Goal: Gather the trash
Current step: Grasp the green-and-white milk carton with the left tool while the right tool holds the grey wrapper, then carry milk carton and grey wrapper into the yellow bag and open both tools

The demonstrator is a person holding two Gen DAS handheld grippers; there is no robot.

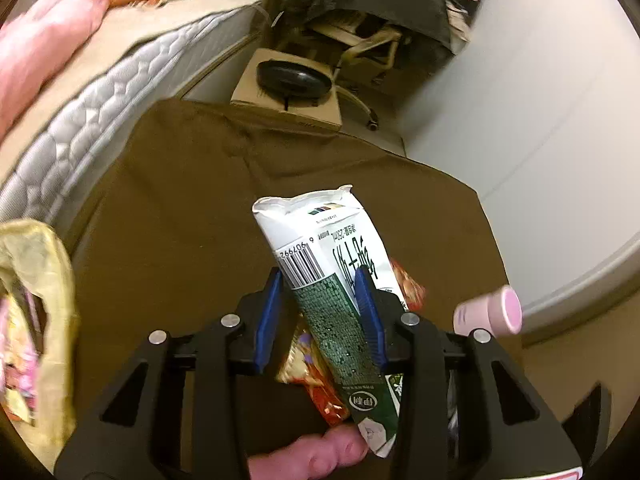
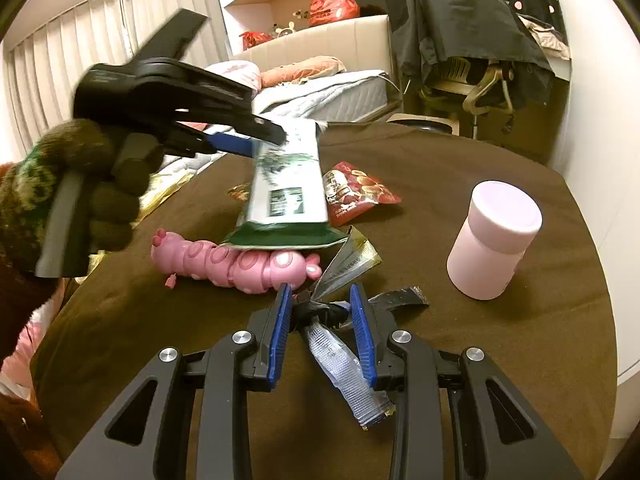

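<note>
Left wrist view: the left gripper (image 1: 320,280) had its blue pads closed against a green-and-white milk carton (image 1: 332,280), which was lifted clear of the brown-covered table (image 1: 180,200). The carton ran lengthwise between the jaws, open end pointing away. A red snack wrapper (image 1: 408,286) lay on the cloth beneath it, and another wrapper (image 1: 308,364), red and gold, showed under the gripper. A pink cup (image 1: 490,312) stood near the table's right edge. A yellow bag (image 1: 44,300) hung at the left edge, beside a mattress (image 1: 100,100).

Right wrist view: the right gripper (image 2: 322,300) sat low at the near edge of the table, jaws partly closed, pinching a crumpled black-and-silver wrapper (image 2: 340,364) that trailed back between the pads. Just beyond lay a pink caterpillar toy (image 2: 244,264) and a gold-and-silver wrapper (image 2: 348,260). The gloved left hand (image 2: 96,196) held its gripper above the toy, carton in grip.
</note>
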